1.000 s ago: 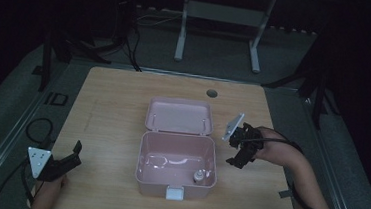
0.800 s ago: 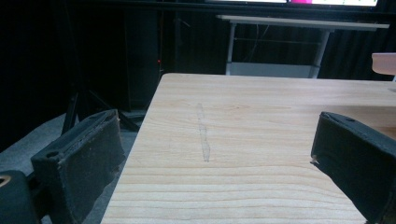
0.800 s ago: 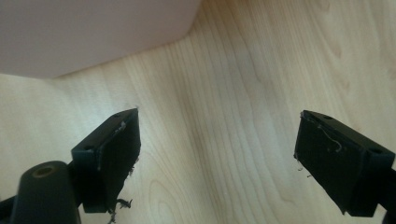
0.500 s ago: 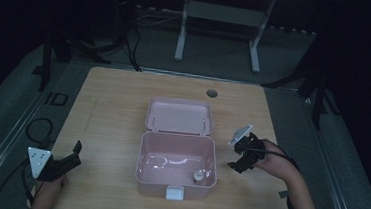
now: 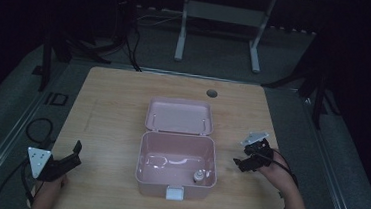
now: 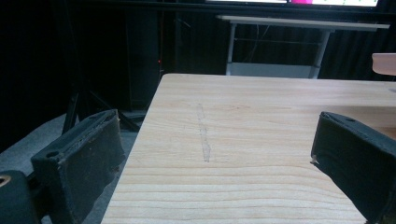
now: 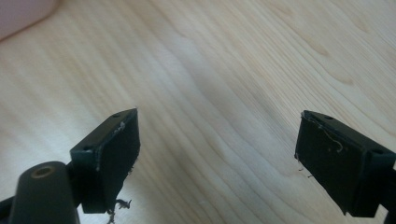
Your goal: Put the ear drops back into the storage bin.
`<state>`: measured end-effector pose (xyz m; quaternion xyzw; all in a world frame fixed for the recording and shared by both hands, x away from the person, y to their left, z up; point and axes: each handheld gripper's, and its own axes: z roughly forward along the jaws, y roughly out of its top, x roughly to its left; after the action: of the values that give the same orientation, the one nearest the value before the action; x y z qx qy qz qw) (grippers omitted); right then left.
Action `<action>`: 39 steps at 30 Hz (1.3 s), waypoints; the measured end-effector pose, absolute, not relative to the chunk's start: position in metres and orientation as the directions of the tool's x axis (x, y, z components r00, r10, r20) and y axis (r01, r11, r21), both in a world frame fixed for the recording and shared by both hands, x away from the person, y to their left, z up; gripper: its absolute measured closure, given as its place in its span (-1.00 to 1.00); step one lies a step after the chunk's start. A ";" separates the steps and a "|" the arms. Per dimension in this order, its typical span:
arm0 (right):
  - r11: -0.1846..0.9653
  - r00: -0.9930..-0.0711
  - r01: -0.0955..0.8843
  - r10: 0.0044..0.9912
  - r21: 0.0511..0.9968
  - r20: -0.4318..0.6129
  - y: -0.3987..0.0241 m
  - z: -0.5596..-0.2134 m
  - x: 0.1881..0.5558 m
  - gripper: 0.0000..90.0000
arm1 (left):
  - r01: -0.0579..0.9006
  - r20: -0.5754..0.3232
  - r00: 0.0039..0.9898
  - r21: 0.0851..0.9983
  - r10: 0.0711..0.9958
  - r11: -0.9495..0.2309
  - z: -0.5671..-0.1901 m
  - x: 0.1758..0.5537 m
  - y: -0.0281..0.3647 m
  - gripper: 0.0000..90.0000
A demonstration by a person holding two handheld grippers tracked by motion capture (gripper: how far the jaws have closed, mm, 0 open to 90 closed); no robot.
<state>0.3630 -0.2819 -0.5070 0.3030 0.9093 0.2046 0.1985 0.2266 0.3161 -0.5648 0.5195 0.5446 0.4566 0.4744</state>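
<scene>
The left tongs point(image 5: 71, 156) rest at the near left corner of the bench point(image 5: 113, 109), held by a hand point(image 5: 49, 186) that comes in from the bottom edge, and their jaws stand wide apart with nothing between them; in the left gripper view they point(image 6: 210, 158) look along the bare wood towards the far edge. The grey three-cornered plate point(image 5: 37, 159) sits on top of them. In the middle of the bench stands the pink box point(image 5: 176, 164), open, with its lid point(image 5: 179, 116) lying back flat behind it on the far side. Inside the box, near its front right corner, stands a small white bottle point(image 5: 198, 176), upright as far as I can see. To the right of the box, near but apart from its wall, the right tongs point(image 5: 239, 165) are over the bench and point towards the box. Their jaws are also spread wide and hold nothing; in the right gripper view they point(image 7: 217, 149) hang over bare wood, with a pink corner of the box at the top left.
</scene>
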 end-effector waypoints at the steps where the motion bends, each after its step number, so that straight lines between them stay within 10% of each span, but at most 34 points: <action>1: 0.723 -0.726 0.475 0.644 0.502 -0.241 -0.283 -0.509 0.362 -0.70 | 0.132 -0.043 -0.010 0.990 0.999 0.043 -0.565 0.227 0.316 -0.95; 39: 0.243 -0.268 0.494 0.956 0.835 -0.120 -0.328 -0.541 0.329 -0.73 | 0.134 -0.045 -0.009 0.990 0.999 0.045 -0.565 0.227 0.316 -0.95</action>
<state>0.3289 -0.3285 -0.5413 0.5066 0.7155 0.3492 0.3308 0.2267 0.3165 -0.5647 0.5197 0.5450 0.4553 0.4750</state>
